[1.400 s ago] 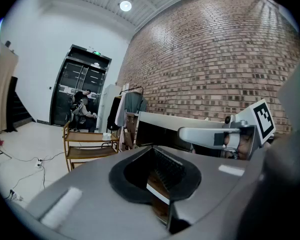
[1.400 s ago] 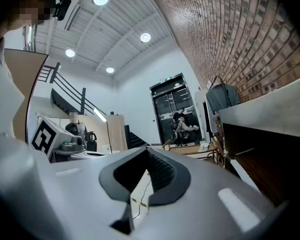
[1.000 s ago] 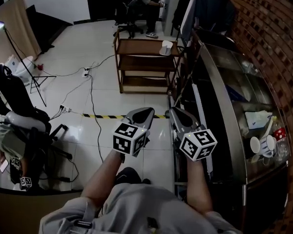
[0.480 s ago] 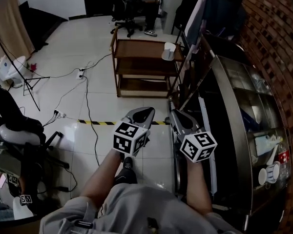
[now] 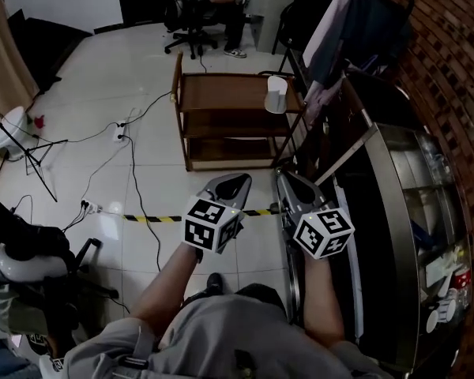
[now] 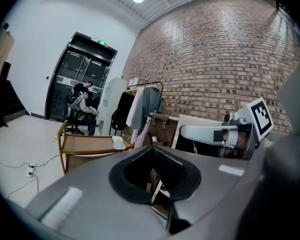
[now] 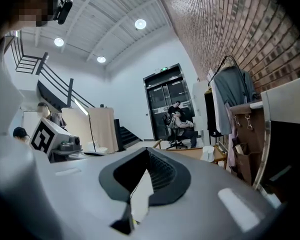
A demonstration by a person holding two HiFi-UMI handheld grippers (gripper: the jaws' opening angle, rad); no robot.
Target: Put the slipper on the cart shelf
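Note:
A white slipper (image 5: 276,94) lies on the right end of the top shelf of a wooden cart (image 5: 221,93) a few steps ahead of me. It also shows in the left gripper view as the slipper (image 6: 119,142) and in the right gripper view as the slipper (image 7: 208,153). My left gripper (image 5: 237,180) and right gripper (image 5: 286,181) are held side by side at waist height, well short of the cart. Both point forward with their jaws together and nothing between them.
Garments hang on a rack (image 5: 351,22) right of the cart. A long dark counter (image 5: 403,212) runs along my right side by the brick wall. Cables (image 5: 134,164) and yellow-black tape (image 5: 154,218) cross the tiled floor. A person sits on an office chair (image 5: 191,31) behind the cart. A stand (image 5: 24,144) is at left.
The cart and slipper have come closer and lower in the head view as I walked forward. Both grippers keep the same pose and stay shut.

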